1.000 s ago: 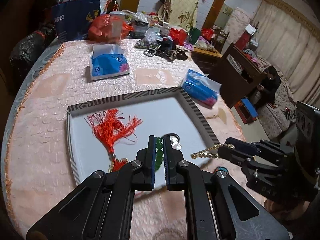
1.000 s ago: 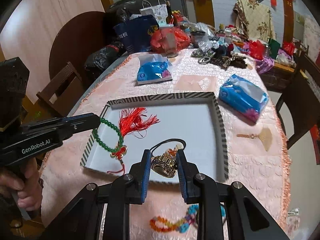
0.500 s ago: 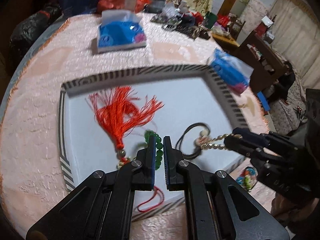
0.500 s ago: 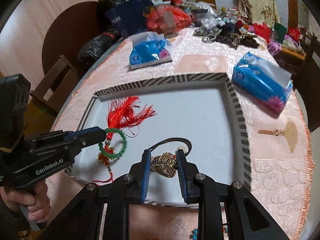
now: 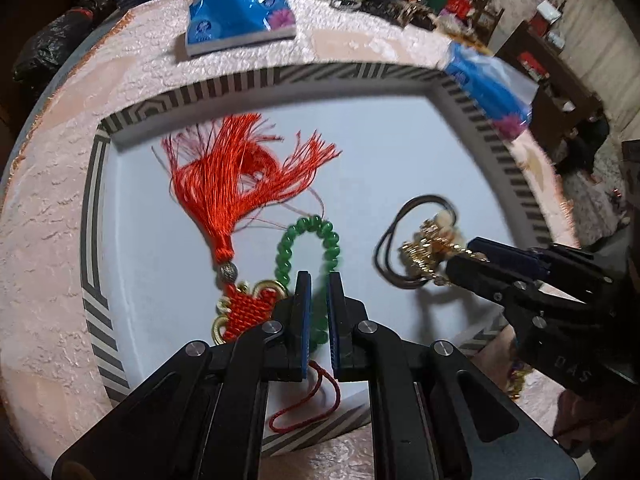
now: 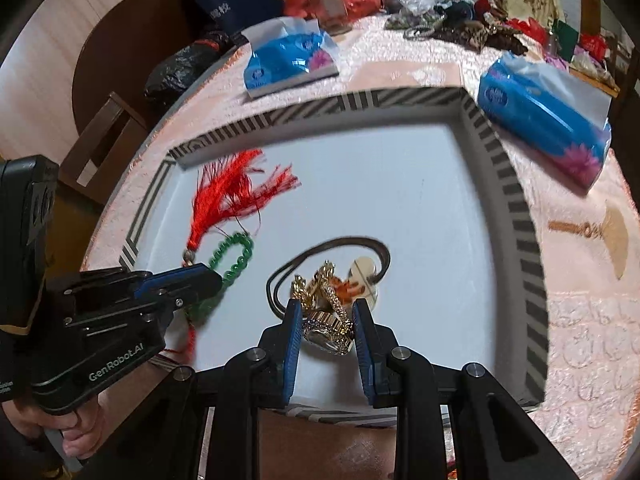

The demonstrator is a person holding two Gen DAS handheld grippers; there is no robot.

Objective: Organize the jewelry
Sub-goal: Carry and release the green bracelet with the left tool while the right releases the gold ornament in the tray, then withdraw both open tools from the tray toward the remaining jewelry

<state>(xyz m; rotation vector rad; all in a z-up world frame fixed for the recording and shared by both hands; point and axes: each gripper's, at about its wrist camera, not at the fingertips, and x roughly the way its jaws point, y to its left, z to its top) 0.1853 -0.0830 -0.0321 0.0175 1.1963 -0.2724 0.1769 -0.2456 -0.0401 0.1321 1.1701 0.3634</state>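
1. The left wrist view looked steeply down along the left gripper (image 5: pixel 318 316) from close above the near edge of the striped tray (image 5: pixel 90 216).
2. The right wrist view looked down likewise along the right gripper (image 6: pixel 326 332), close over the same near edge.
3. Both views shared the tray, the green bead bracelet (image 5: pixel 308 236), two blue tissue packs (image 6: pixel 288 60), and each other's gripper.

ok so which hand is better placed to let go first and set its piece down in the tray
Left, probably. Its hand-held gripper holds the green bead bracelet, whose red tassel already lies on the white striped-rim tray. The right hand-held gripper holds its gold watch seemingly above the floor.
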